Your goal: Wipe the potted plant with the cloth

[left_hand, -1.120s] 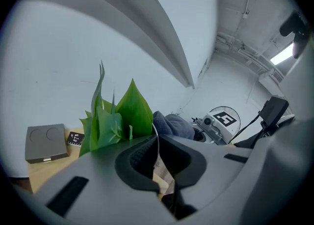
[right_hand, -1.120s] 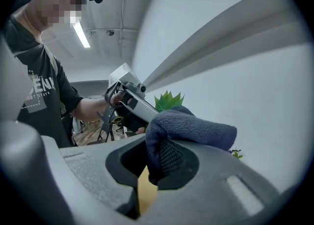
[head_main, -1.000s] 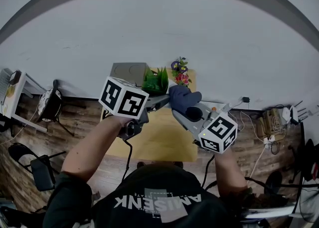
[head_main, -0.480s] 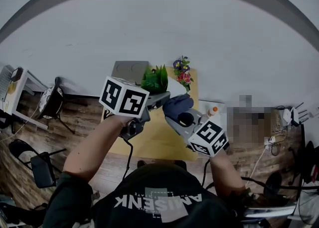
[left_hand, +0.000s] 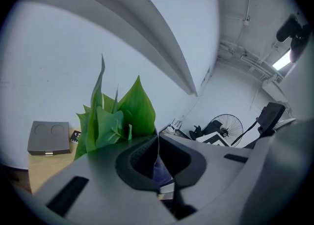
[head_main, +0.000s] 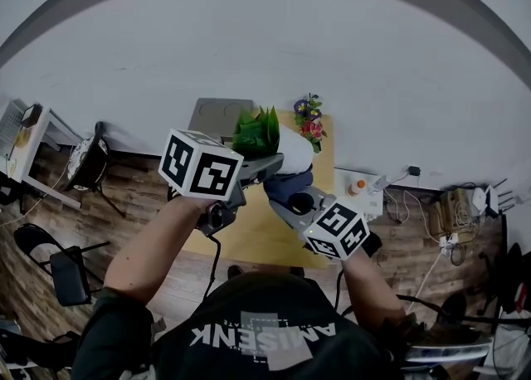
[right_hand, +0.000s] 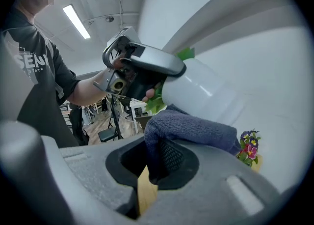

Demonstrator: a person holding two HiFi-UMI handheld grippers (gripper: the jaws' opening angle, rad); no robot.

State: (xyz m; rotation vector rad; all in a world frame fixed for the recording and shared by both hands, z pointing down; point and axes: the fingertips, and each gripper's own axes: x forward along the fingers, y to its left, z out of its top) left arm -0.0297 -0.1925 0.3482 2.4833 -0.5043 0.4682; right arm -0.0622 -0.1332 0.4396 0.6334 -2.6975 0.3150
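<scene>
The potted plant is held off the table and tipped over, its green leaves (head_main: 256, 131) toward the wall and its white pot (head_main: 293, 151) to the right. My left gripper (head_main: 265, 163) is shut on the pot's thin white rim (left_hand: 158, 143), with the leaves (left_hand: 117, 117) just beyond the jaws. The dark blue cloth (head_main: 287, 187) is pinched in my right gripper (head_main: 284, 197), which is shut on it. In the right gripper view the cloth (right_hand: 192, 127) presses against the underside of the white pot (right_hand: 202, 89), and the left gripper (right_hand: 142, 71) grips the pot's mouth.
A small wooden table (head_main: 242, 234) lies below the grippers. On it are a grey box (head_main: 217, 113) at the back left and a small pot of purple and pink flowers (head_main: 307, 117) at the back right. Chairs (head_main: 62, 275) stand at the left; cables and a white unit (head_main: 362, 187) lie at the right.
My right gripper has drawn the cloth left and toward me along the pot, so more of the white pot shows. The left gripper and plant have barely shifted.
</scene>
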